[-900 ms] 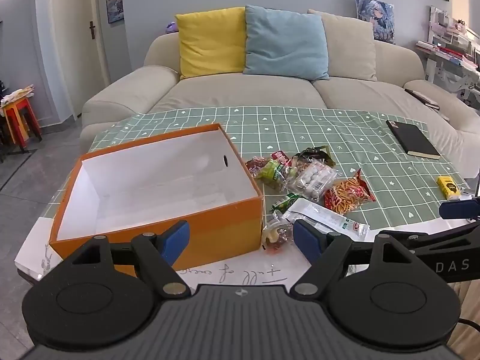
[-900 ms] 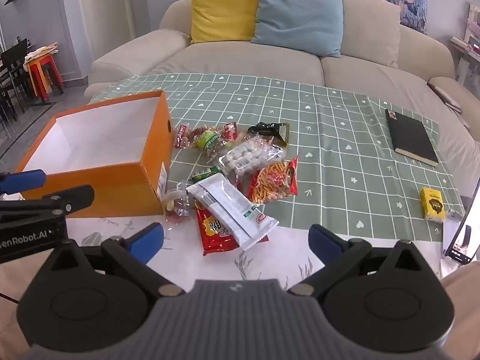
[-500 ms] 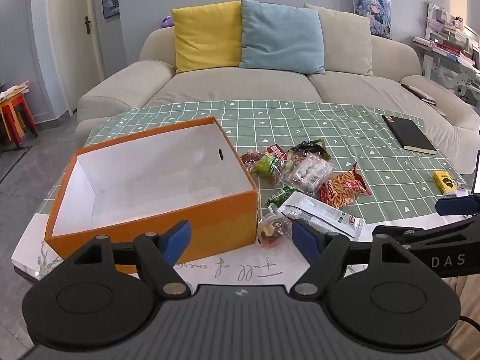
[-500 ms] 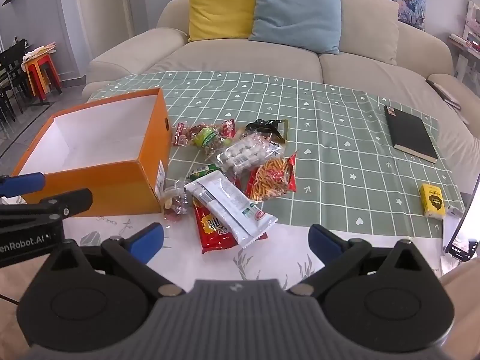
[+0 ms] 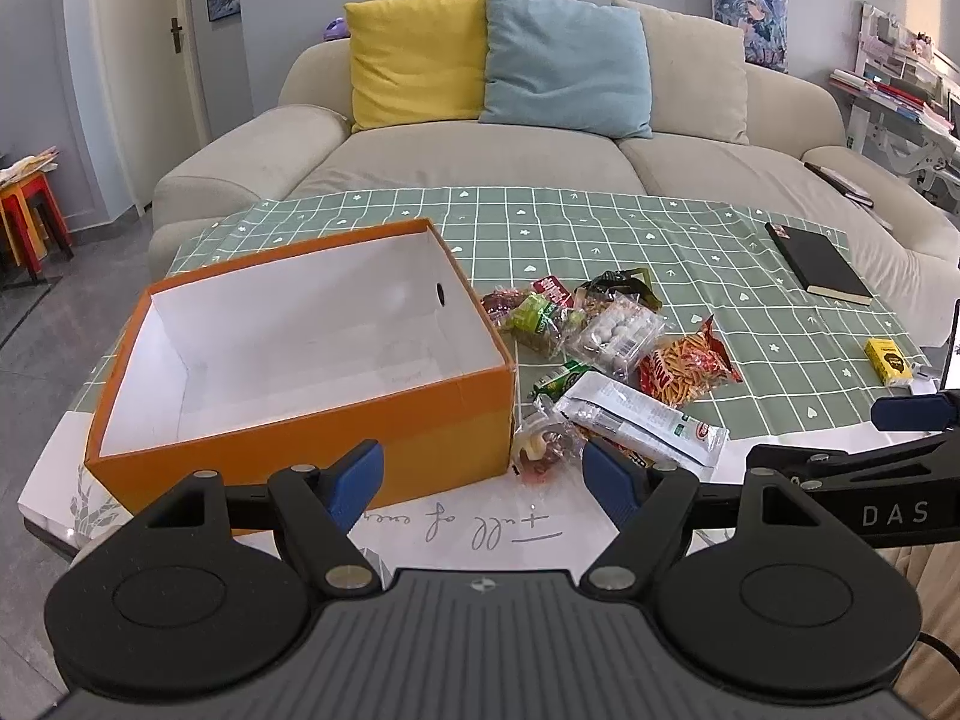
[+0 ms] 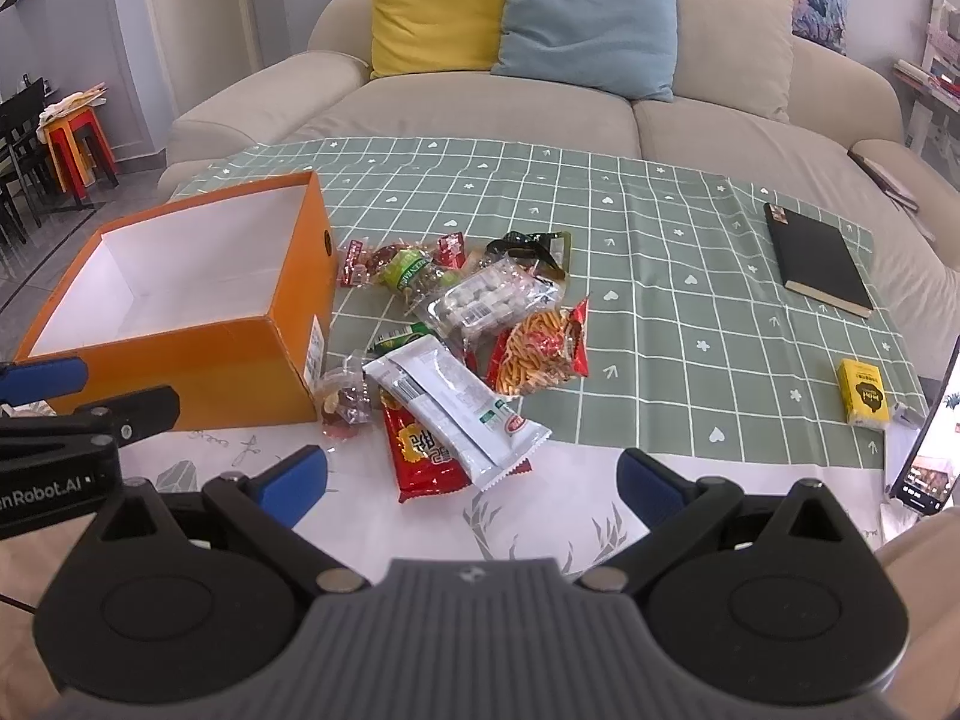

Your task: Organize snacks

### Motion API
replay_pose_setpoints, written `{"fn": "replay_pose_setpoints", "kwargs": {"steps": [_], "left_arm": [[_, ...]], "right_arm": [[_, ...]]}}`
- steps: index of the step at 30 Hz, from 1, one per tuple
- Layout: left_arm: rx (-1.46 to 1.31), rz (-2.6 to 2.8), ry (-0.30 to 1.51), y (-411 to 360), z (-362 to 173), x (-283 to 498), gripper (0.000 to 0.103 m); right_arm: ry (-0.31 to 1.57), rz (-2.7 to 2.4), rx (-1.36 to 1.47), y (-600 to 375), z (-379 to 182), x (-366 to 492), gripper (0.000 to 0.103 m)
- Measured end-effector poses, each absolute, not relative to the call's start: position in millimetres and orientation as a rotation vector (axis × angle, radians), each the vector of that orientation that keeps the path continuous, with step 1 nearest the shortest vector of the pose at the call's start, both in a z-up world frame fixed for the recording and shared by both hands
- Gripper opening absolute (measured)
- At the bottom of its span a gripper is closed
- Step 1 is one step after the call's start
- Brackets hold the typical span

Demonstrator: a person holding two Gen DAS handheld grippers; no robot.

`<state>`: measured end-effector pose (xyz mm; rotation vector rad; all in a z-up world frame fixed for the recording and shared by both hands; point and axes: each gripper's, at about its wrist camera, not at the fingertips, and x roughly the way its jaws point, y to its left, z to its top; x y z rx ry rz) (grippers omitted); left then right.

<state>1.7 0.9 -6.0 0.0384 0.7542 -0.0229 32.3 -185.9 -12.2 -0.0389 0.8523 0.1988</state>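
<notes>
Sitting on the tabletop (image 5: 480, 531) is a big orange box (image 5: 288, 420) with white insides. Its top is open and nothing shows inside it. Right beside the box lies a messy pile of snacks (image 6: 462, 324). A white packet (image 6: 456, 408) lies on top of a red packet (image 6: 420, 456) at the near end of the pile. A bag of orange sticks (image 6: 543, 348) lies next to them. A clear bag of little white balls (image 6: 492, 297) sits in the middle of the pile. A green packet (image 6: 411, 267) and small red sweets lie at the far end. A small clear bag (image 5: 543, 447) touches the near corner of the box.

The left tongs (image 5: 483, 474) hang over the near edge of the tabletop. Their blue tips are wide apart and hold nothing. The right tongs (image 6: 471, 477) hang near the red packet. Their blue tips are spread wide too, with nothing between them.

A green checked cloth (image 6: 660, 300) covers the far part of the tabletop. A black notebook (image 6: 819, 261) lies on it, well apart from the snacks. A little yellow box (image 6: 864, 390) sits near the cloth's edge. Behind the tabletop is a pale sofa (image 5: 480, 162) with a yellow cushion (image 5: 417, 57) and a blue cushion (image 5: 567, 60).
</notes>
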Motion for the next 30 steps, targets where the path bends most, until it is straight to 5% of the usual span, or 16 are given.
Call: {"fn": "replay_pose_setpoints", "kwargs": {"steps": [30], "left_arm": [[0.045,-0.029,0.769,-1.4,-6.7,0.6,0.089]], "right_arm": [[0.863,0.191,-0.035,-186.6,-13.9,33.6,0.099]]}}
